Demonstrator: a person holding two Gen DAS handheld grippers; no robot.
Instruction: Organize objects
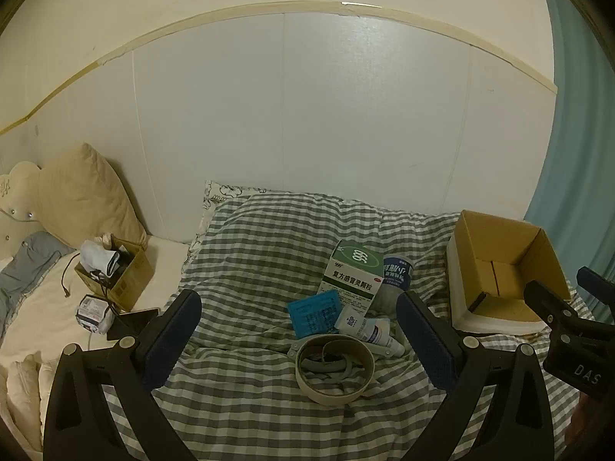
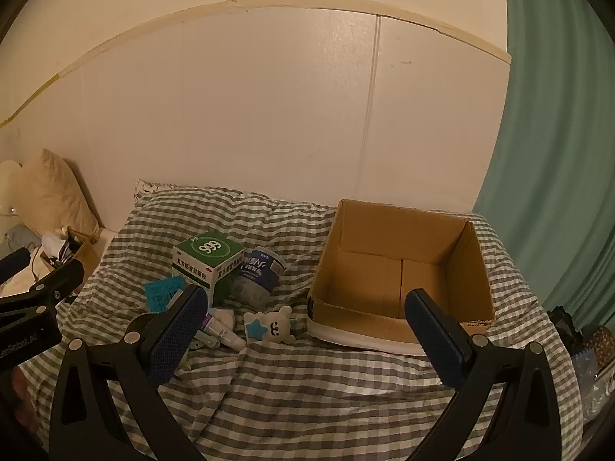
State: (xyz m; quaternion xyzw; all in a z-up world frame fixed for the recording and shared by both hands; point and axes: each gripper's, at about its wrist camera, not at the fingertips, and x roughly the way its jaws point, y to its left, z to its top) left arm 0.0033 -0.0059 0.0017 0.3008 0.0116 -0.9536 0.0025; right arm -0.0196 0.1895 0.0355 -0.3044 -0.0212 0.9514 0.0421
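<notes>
On a grey checked quilt lies a pile: a green and white medicine box (image 1: 355, 273) (image 2: 207, 259), a blue-labelled tub (image 1: 398, 274) (image 2: 259, 274), a blue packet (image 1: 313, 315) (image 2: 161, 292), a white tube (image 1: 371, 328) (image 2: 223, 328), a beige tape ring (image 1: 334, 368) and a small bear toy (image 2: 273, 326). An open empty cardboard box (image 1: 503, 269) (image 2: 399, 269) sits to the right. My left gripper (image 1: 300, 342) is open above the tape ring. My right gripper (image 2: 303, 330) is open, near the bear toy and the box's front wall.
A small cardboard box (image 1: 115, 272) stuffed with socks and cables stands at the left by a beige pillow (image 1: 82, 192). A white packet (image 1: 92, 313) and a black item lie beside it. A teal curtain (image 2: 549, 153) hangs at the right. The wall panel is behind the bed.
</notes>
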